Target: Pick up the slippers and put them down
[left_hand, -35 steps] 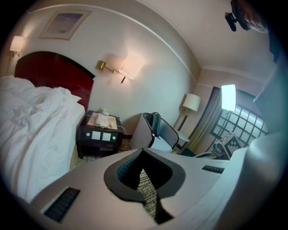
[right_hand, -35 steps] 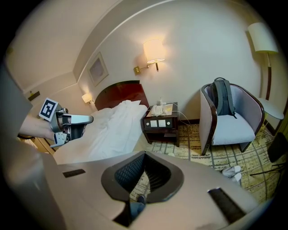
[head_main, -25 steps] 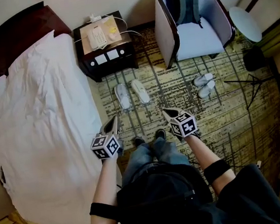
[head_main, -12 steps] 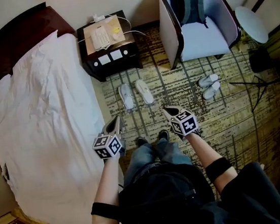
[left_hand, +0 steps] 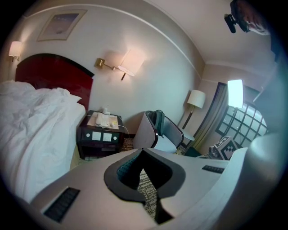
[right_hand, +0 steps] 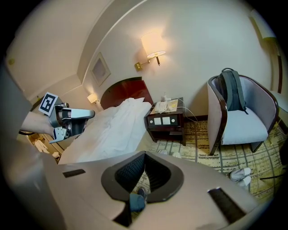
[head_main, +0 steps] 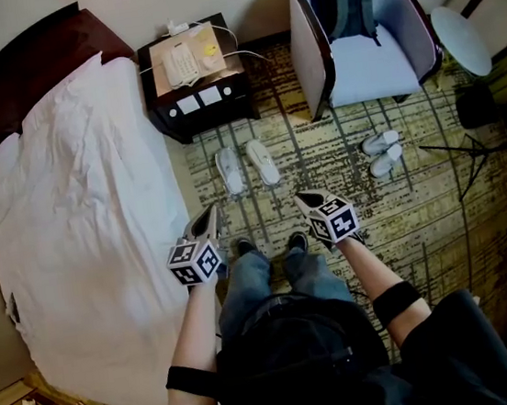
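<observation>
The person (head_main: 284, 332) stands in jeans and dark shoes (head_main: 241, 245) on a patterned carpet (head_main: 334, 177) of beige with dark streaks. The left claw (head_main: 207, 216) is held out by the left knee, near the edge of the bed (head_main: 81, 229). Its jaws are pressed together with nothing between them, and only carpet shows through the gap behind the tips. The right claw (head_main: 303, 201) is held out on the other side, likewise closed and empty. Its own view looks past the meeting jaws to a shoe and a jeans leg. Both claws point forward and downward, and neither touches anything.

Ahead of the claws, the slippers (head_main: 247, 165), a white pair, lie side by side on the carpet in front of the nightstand (head_main: 201, 106), apart from both claws. A second pair (head_main: 382, 153) of white slippers lies farther right, near the front of the armchair (head_main: 368, 75).

The bed fills the left of the room under a rumpled white duvet, with a dark red headboard (head_main: 27, 65) against the wall. The dark nightstand stands between bed and armchair and carries a white phone (head_main: 180, 65), with cables trailing off its back. A grey backpack (head_main: 344, 0) leans upright in the armchair's seat. Right of the armchair a thin black stand (head_main: 469, 148) rests on the carpet.

On the far wall a brass lamp (right_hand: 152, 47) glows above the nightstand, and a framed picture (left_hand: 63, 24) hangs over the headboard. A floor lamp (left_hand: 195, 99) stands beside a curtain and a bright window (left_hand: 245, 119).
</observation>
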The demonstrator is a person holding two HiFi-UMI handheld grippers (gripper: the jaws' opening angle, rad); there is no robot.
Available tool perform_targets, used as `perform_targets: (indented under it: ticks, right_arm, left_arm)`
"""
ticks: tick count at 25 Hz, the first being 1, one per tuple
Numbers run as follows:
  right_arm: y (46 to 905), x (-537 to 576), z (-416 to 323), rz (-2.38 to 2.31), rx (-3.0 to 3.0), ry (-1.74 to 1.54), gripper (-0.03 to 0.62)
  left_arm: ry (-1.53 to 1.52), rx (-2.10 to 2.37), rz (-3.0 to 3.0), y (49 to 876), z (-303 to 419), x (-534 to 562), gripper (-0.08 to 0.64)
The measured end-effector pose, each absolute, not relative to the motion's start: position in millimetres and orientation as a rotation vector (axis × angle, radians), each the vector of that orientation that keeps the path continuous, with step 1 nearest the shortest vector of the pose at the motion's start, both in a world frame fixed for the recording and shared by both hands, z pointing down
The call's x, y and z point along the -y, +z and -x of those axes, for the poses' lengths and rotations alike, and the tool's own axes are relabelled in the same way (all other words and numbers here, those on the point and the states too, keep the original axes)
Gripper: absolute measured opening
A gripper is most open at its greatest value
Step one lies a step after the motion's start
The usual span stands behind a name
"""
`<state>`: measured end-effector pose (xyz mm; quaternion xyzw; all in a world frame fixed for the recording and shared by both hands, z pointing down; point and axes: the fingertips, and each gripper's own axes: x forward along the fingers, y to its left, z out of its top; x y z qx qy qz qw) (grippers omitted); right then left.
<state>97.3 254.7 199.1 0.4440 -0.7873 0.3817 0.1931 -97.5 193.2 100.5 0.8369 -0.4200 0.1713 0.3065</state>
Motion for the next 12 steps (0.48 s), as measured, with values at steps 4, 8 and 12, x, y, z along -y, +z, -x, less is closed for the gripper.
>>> perform_targets:
  ticks: [4,8,12]
  right_arm:
    - [210.4,-236.6,-85.8,-1.227,2.212,1.072,0.006]
    - [228.1,-204.9,-70.5,-1.263,2.202,1.060,0.031]
    - [265.6,-172.0,-46.8,-1.267,2.174,1.089,0.037]
  left_arm:
    - [0.458,1.107,-2.213,108.1,99.6,-175.7,0.000]
    - [0.467,1.086,-2.234,125.4,105.3,-150.3,0.000]
    - [0.483,1.067,-2.248,160.6,115.1,-115.1,0.000]
